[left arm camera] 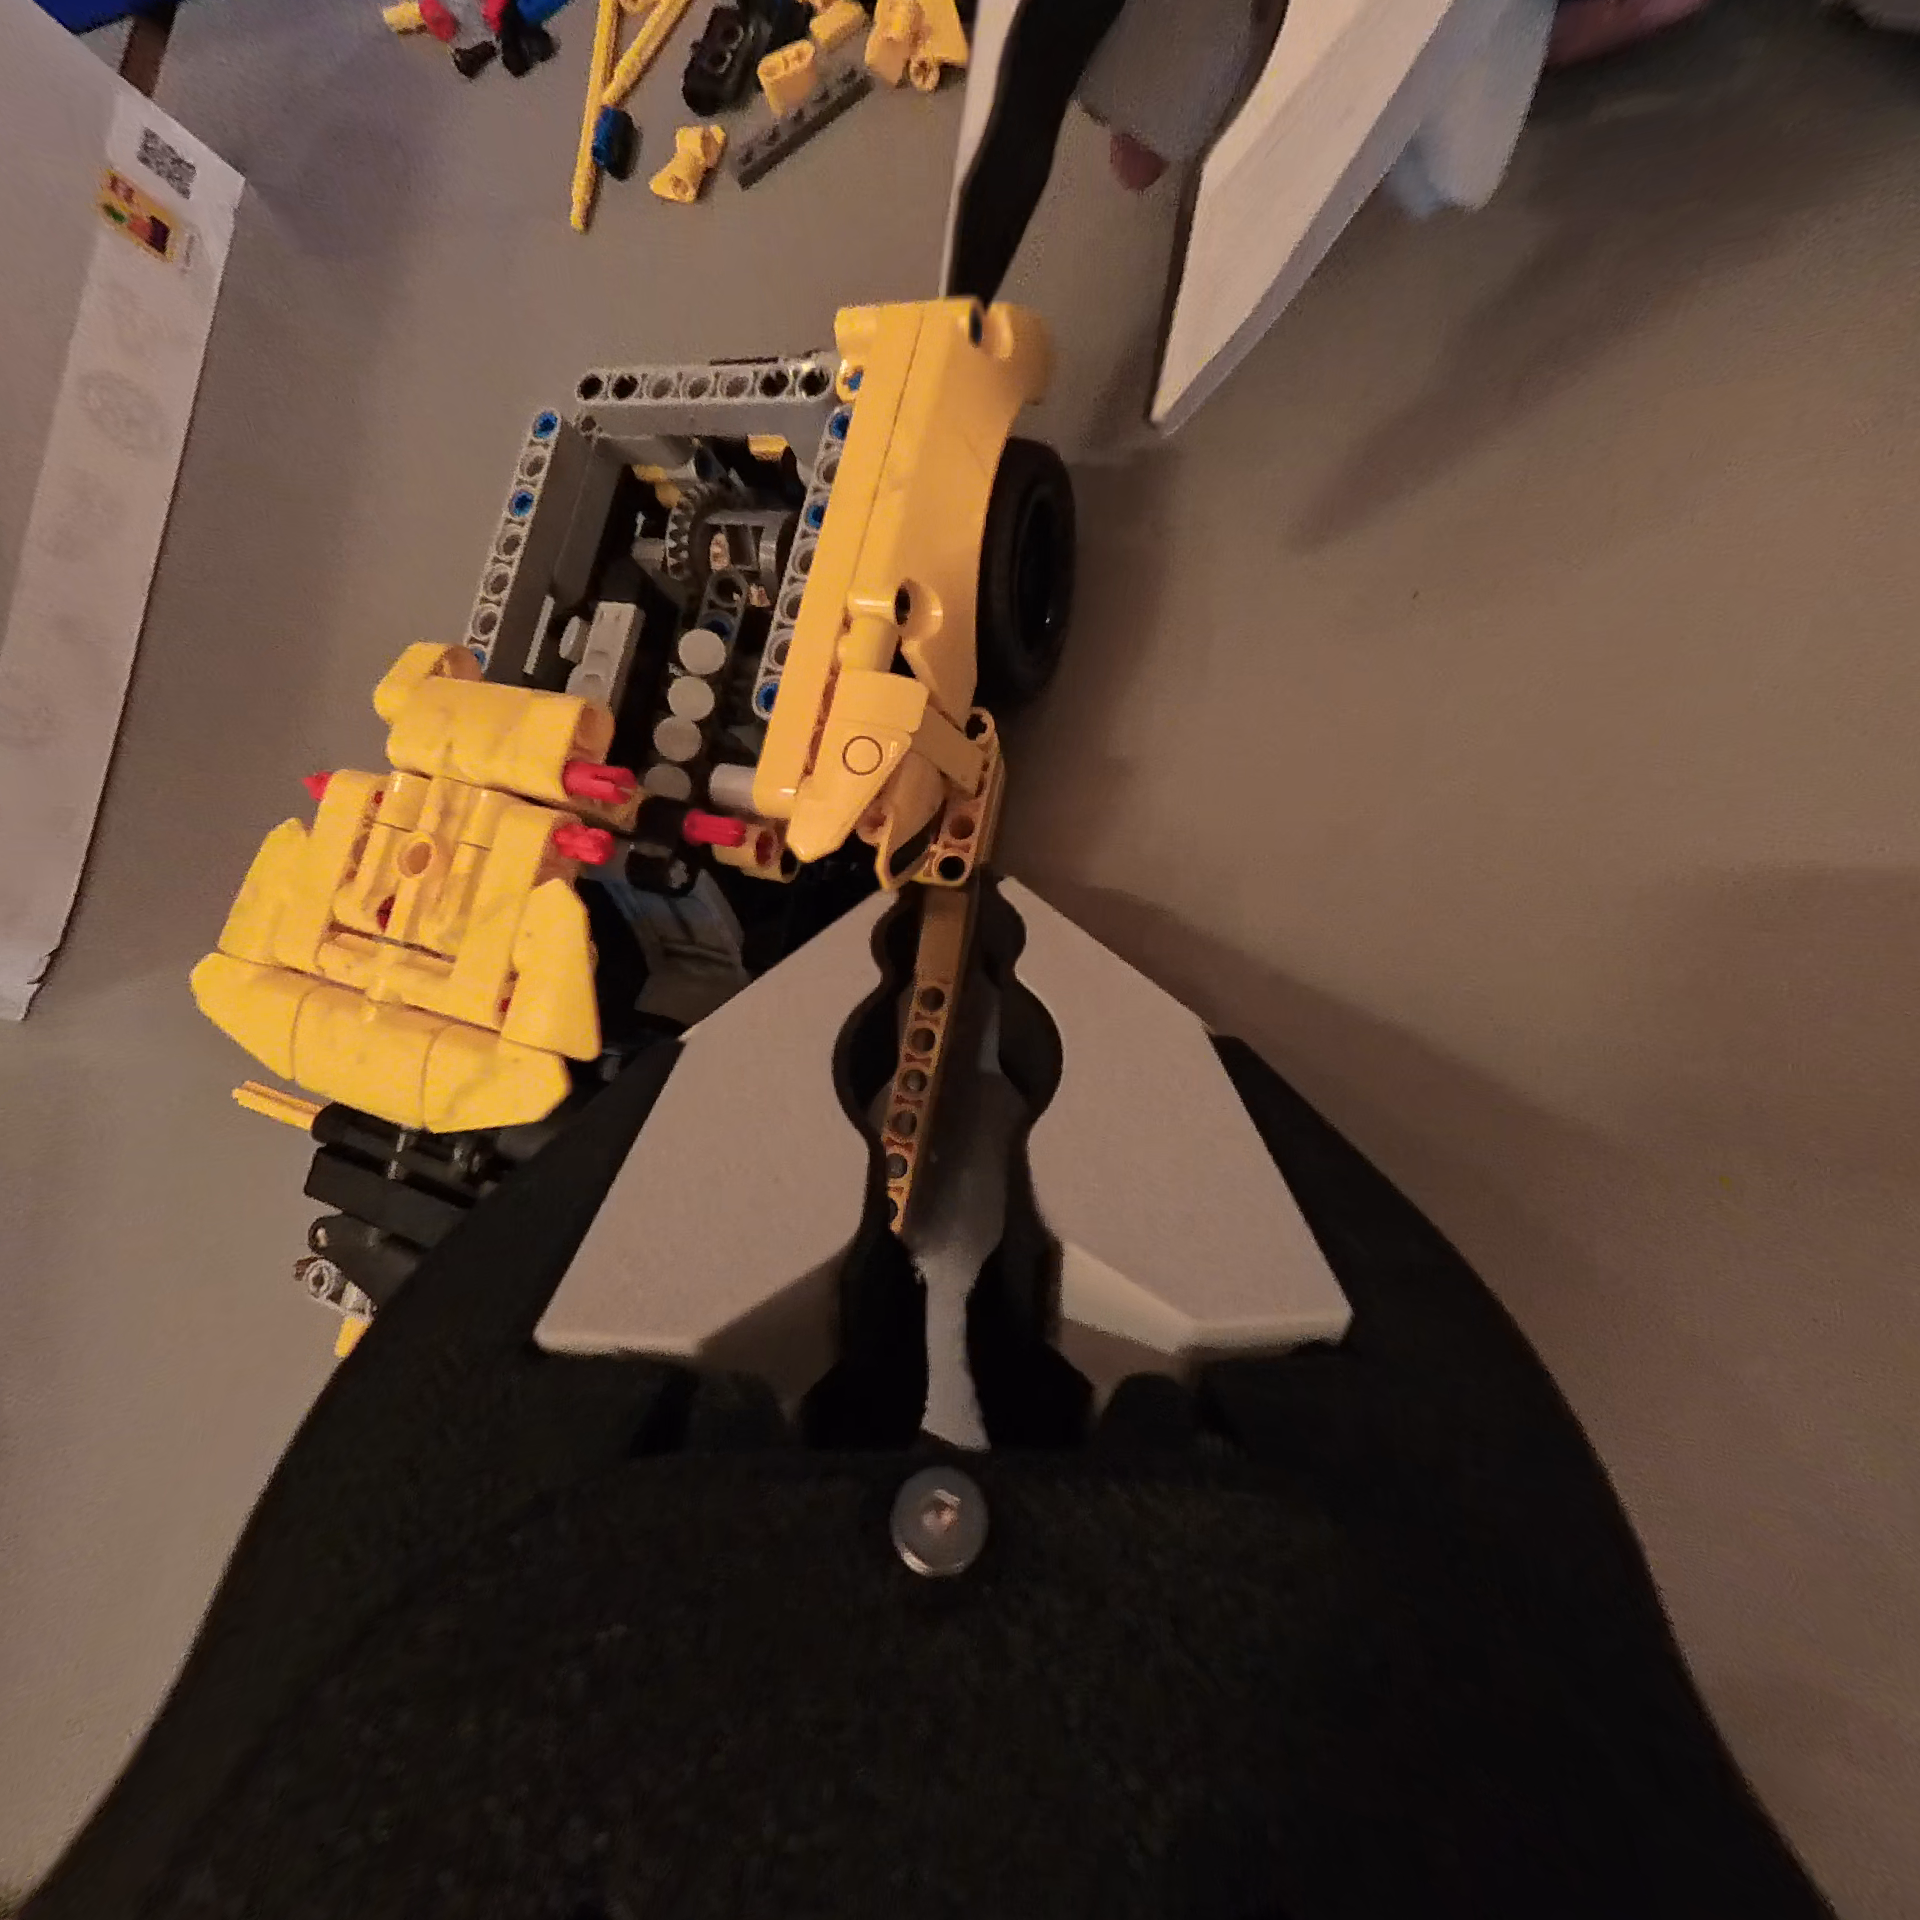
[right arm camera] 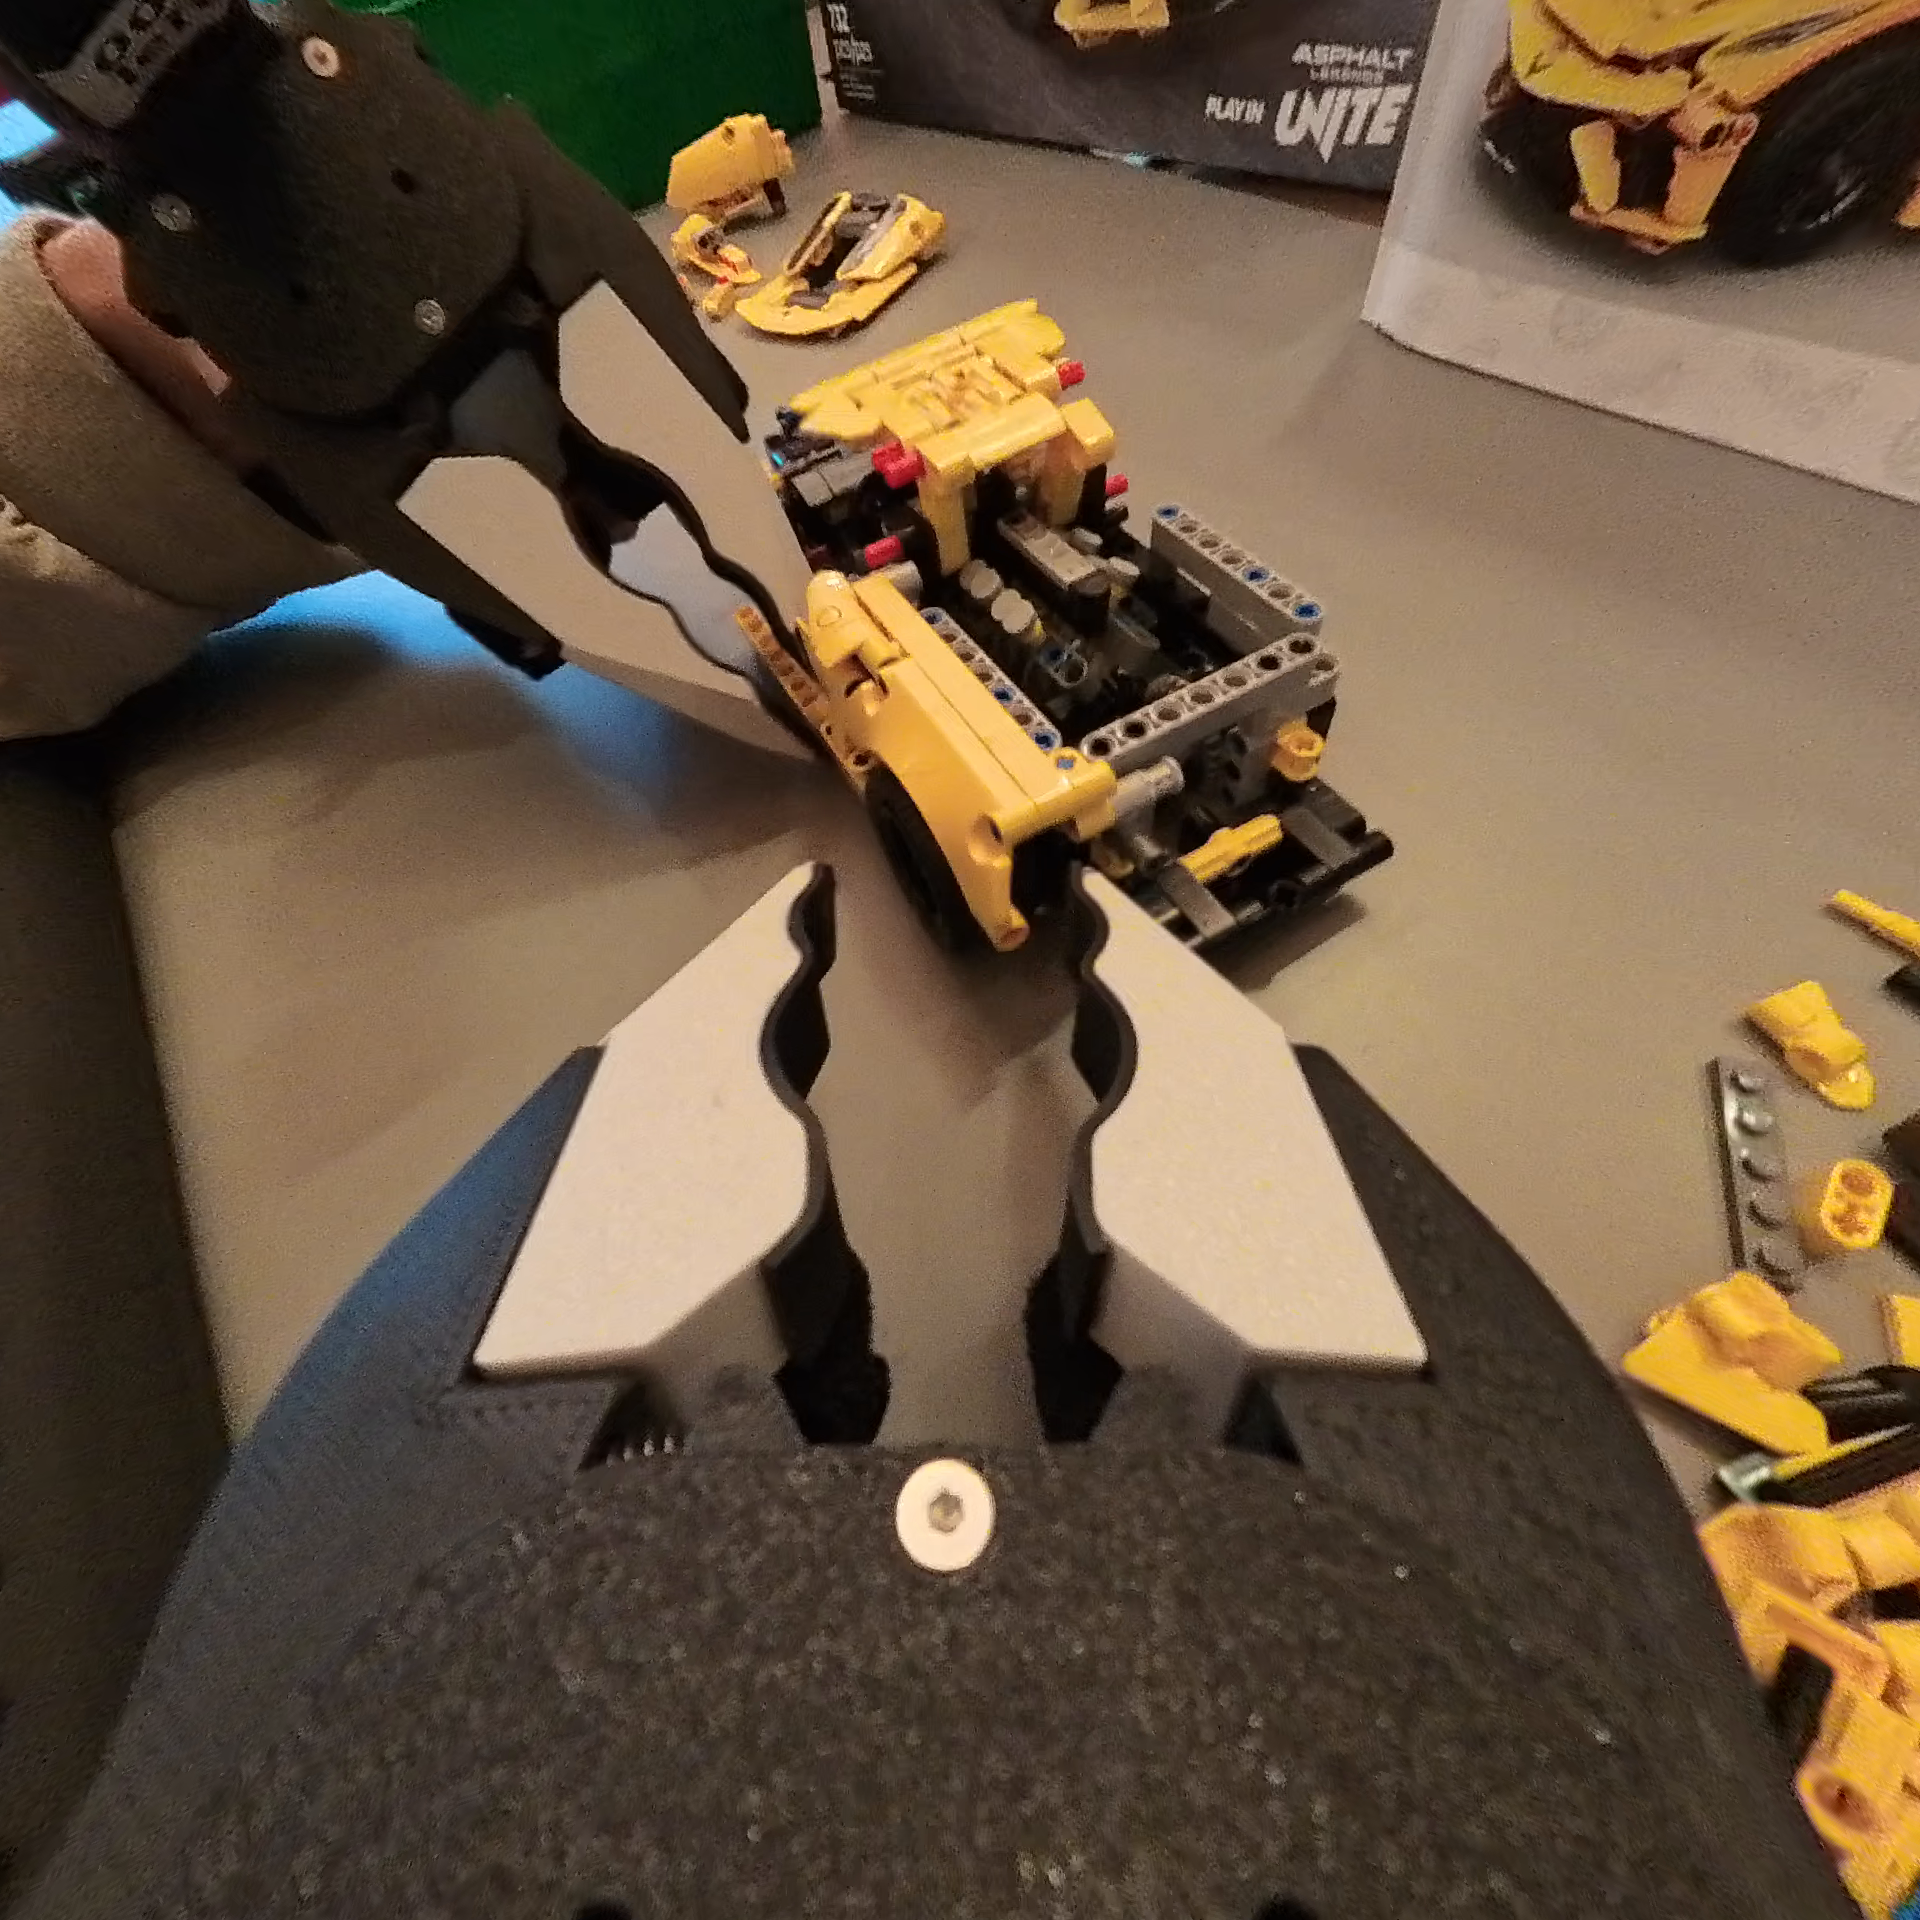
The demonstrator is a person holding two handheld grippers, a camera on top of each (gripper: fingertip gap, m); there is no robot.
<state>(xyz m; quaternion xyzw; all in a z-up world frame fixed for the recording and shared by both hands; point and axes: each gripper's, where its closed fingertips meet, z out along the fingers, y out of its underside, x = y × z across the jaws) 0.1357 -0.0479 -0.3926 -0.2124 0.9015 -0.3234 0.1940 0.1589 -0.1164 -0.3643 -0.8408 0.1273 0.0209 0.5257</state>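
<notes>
Left gripper (left arm camera: 940,894) is clamped on a yellow holed beam (left arm camera: 920,1049) at the half-built car's (right arm camera: 1049,644) side, the beam's long axis along the fingers. Right gripper (right arm camera: 951,883), jaws apart and holding nothing, sits at the car's rear wheel (right arm camera: 914,862), seemingly just short of touching.

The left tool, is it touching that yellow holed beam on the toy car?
Touching. The left wrist view shows the left tool closed on the yellow holed beam, its pads pressed against both sides.

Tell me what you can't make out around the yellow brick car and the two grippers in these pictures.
- Left wrist view: how far the yellow beam runs back, hidden between the left gripper fingers.
- Left wrist view: the car's far-side wheels, hidden by its frame.
- Right wrist view: loose yellow parts, cut off by the right edge and blurred.
</notes>
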